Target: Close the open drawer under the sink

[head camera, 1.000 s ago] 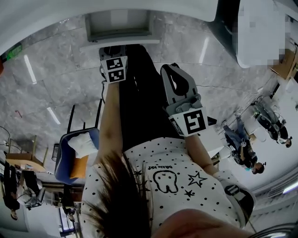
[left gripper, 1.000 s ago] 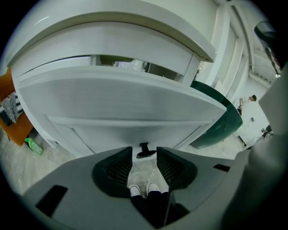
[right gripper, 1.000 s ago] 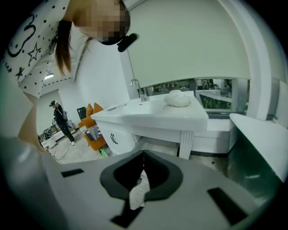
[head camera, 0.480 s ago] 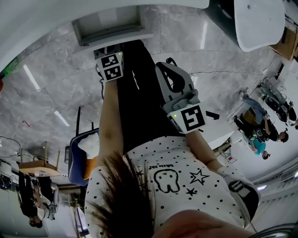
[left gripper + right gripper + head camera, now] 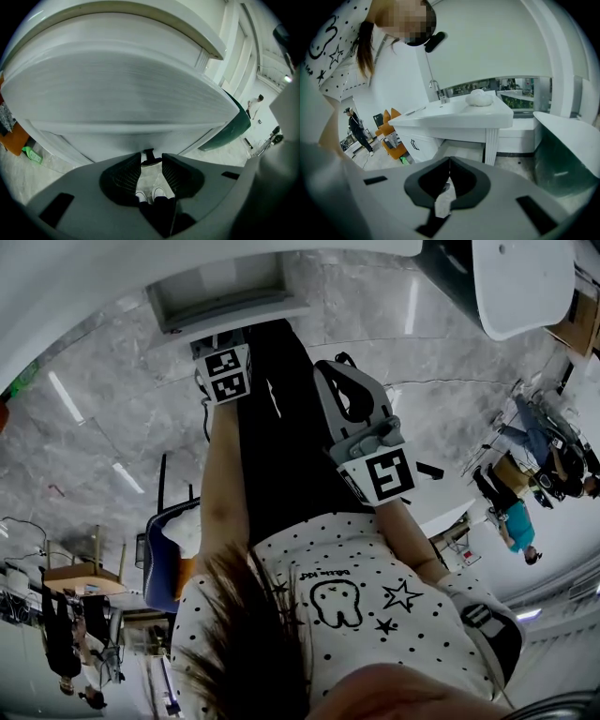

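Note:
In the head view the white drawer (image 5: 225, 296) stands pulled out from the white cabinet, its inside showing. My left gripper (image 5: 228, 371) sits right at the drawer's front edge, its jaws hidden under the marker cube. In the left gripper view the white drawer front (image 5: 126, 93) fills the picture, blurred and very near. The left gripper (image 5: 151, 157) has a narrow gap between its pads, and a small dark handle-like piece (image 5: 149, 153) lies at the tips, unclamped. My right gripper (image 5: 347, 381) hangs to the right, away from the drawer, and its jaws (image 5: 450, 160) meet at the tips with nothing held.
The right gripper view shows the white sink counter (image 5: 454, 117) with a faucet (image 5: 436, 89) and a white lump (image 5: 480, 97). An orange chair (image 5: 389, 126) and a standing person (image 5: 356, 131) are at left, a dark green panel (image 5: 567, 159) at right. The floor is grey marble (image 5: 103, 427).
The head view shifted over the first half second, so the drawer sits further left in the picture. Both grippers keep almost the same places, the left one still at the drawer front.

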`<action>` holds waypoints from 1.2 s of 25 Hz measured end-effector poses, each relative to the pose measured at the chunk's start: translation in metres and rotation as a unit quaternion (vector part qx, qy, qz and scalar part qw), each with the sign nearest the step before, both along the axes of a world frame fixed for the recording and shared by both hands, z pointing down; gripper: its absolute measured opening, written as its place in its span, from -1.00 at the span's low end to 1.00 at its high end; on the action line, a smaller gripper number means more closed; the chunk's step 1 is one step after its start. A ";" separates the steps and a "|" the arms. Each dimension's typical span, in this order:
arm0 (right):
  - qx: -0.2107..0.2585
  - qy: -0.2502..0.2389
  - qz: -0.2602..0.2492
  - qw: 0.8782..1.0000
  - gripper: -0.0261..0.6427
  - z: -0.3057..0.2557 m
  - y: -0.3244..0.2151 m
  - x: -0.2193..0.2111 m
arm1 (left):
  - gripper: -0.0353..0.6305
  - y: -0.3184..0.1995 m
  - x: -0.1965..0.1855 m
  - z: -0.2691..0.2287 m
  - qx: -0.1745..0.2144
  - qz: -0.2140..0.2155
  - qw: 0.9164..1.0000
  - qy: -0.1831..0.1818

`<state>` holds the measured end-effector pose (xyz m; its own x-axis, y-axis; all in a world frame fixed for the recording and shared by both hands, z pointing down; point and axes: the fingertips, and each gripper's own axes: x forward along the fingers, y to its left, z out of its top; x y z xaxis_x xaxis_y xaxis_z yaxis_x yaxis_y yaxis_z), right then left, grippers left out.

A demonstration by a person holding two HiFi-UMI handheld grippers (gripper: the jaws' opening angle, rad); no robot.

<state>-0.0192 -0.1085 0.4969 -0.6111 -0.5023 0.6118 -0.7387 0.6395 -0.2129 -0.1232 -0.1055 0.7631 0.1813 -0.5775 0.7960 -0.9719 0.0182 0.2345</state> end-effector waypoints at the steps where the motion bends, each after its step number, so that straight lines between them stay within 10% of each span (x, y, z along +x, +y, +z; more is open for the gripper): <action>1: -0.001 0.000 -0.002 1.000 -0.88 0.000 0.000 -0.001 | -0.47 0.000 0.000 0.000 0.000 -0.001 1.000 0.000; 30: -0.016 -0.001 -0.004 1.000 -0.88 0.010 0.004 -0.008 | -0.47 -0.018 -0.005 0.000 0.005 -0.015 1.000 0.010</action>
